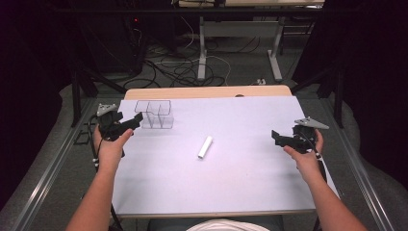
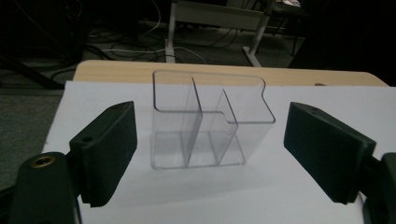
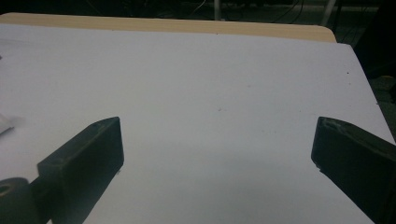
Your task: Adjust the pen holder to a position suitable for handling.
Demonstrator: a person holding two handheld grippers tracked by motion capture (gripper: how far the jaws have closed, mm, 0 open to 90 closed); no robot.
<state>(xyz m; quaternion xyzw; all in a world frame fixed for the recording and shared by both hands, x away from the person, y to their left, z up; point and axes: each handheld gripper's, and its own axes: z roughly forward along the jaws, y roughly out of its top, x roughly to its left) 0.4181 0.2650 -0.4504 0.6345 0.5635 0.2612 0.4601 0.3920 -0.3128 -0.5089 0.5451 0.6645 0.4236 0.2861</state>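
The clear compartment organizer (image 2: pixel 205 123) stands upright at the surface's (image 1: pixel 240 183) far left, long axis running left-right. The left gripper (image 1: pixel 137 120) sits just beside it, fingers (image 2: pixel 109 149) spread, touching nothing. The right gripper (image 1: pixel 276 137), well apart, has fingers spread and empty.

We see a clear organizer (image 2: pixel 205 126) of glossy transp. plastic w/ smooth walls. The table (image 1: pixel 240 192) has a matt white sheet, its far edge looks like pale wood. Gripper pads (image 2: pixel 109 154) are matt black plastic, finely ribbed. The white tube (image 1: pixel 205 147) looks smooth.
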